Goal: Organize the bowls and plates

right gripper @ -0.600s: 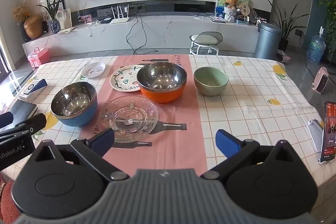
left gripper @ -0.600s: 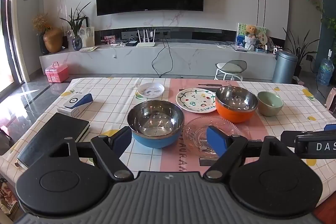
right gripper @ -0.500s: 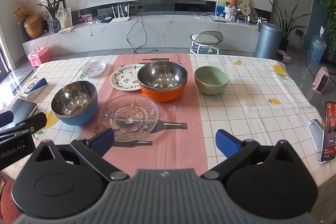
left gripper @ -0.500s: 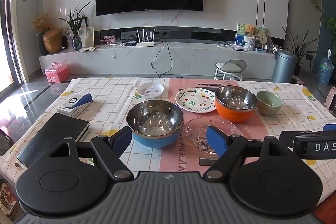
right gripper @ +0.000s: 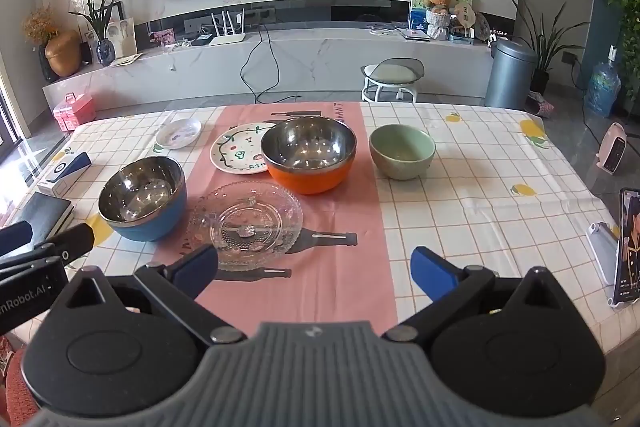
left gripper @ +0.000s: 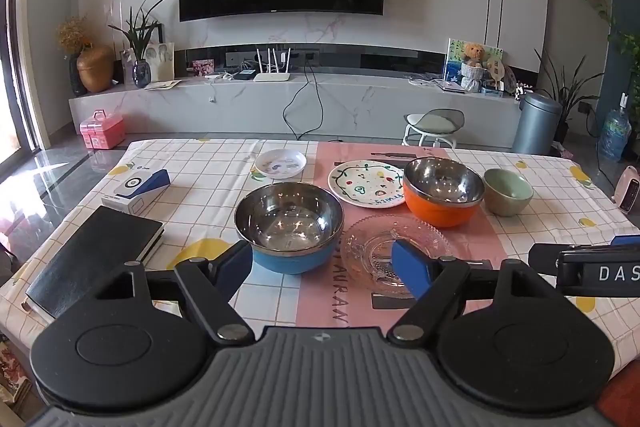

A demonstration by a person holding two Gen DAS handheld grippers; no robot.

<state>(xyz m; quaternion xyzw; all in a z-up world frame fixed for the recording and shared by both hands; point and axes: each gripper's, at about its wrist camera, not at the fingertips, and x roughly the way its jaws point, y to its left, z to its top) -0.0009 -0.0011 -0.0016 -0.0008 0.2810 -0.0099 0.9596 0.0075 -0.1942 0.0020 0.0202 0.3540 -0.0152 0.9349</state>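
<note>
My left gripper [left gripper: 323, 265] hangs spread wide over the near table edge, nothing between its blue pads; my right gripper [right gripper: 314, 269] is just as wide and empty. Nearest lie the blue steel bowl [left gripper: 289, 227] and, just beside it, the clear glass plate [right gripper: 245, 221] (on the pink runner). Behind them stands the orange steel bowl [right gripper: 309, 155], touching the painted plate [right gripper: 236, 153], with the green bowl [right gripper: 402, 151] to its right. Farthest back sits the small white dish [left gripper: 281, 163].
</note>
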